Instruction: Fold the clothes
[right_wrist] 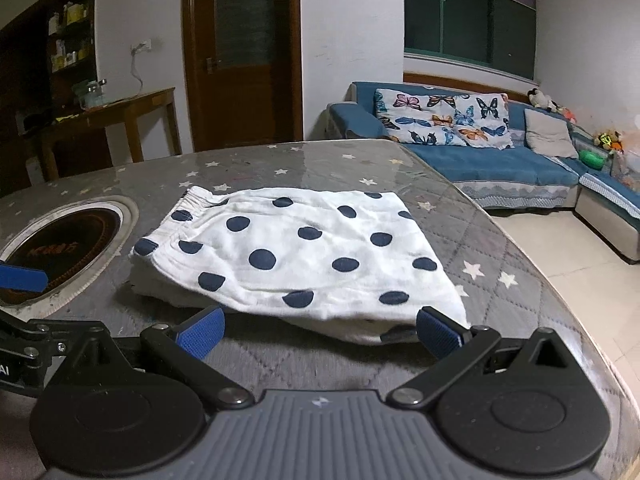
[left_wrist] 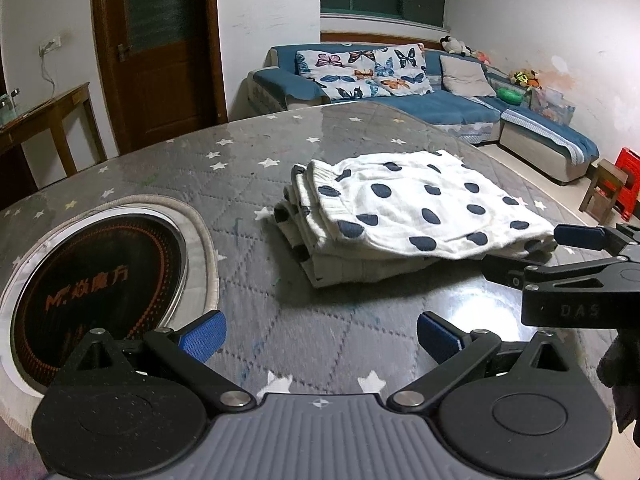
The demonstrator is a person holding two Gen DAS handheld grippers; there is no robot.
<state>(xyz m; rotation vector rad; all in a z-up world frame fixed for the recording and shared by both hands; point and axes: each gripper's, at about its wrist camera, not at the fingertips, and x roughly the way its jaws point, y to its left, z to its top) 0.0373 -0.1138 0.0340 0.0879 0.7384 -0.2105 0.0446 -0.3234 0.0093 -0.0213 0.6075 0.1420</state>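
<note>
While I look along my two grippers, I see the white cloth with dark dots lying folded in a flat pile on the grey star table. My left gripper is wide open and holds nothing. My right gripper is wide open too, its blue pads just beside the near edge of the cloth. A round black cooker sits sunk in the table, left of the pile.

Both wrist views are looking low across the table, past their spread jaws. Both are catching the folded garment, nearer ahead of the right jaws.
</note>
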